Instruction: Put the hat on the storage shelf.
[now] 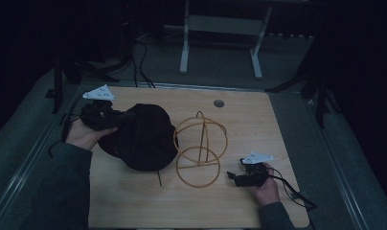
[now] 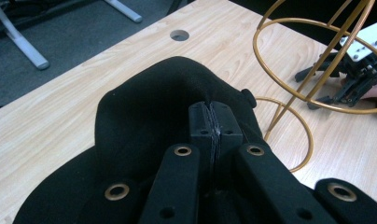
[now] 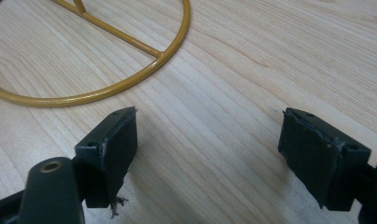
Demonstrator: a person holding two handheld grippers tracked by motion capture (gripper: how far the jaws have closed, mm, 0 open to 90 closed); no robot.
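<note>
The high view is dim and underexposed: the room beyond the tabletop falls to near black along the top and side edges, and the black cap reads as a flat dark mass with little detail. The two gripper views are far brighter, evenly lit from above, the wood grain crisp. In the right gripper view the jaws throw soft, pale shadows onto the wood, and the gold wire stand carries a faint sheen. In the left gripper view the near jaws at the bottom edge are slightly soft, and the cap swallows the light. No harsh glare; lines bend mildly toward the edges in both gripper views.
</note>
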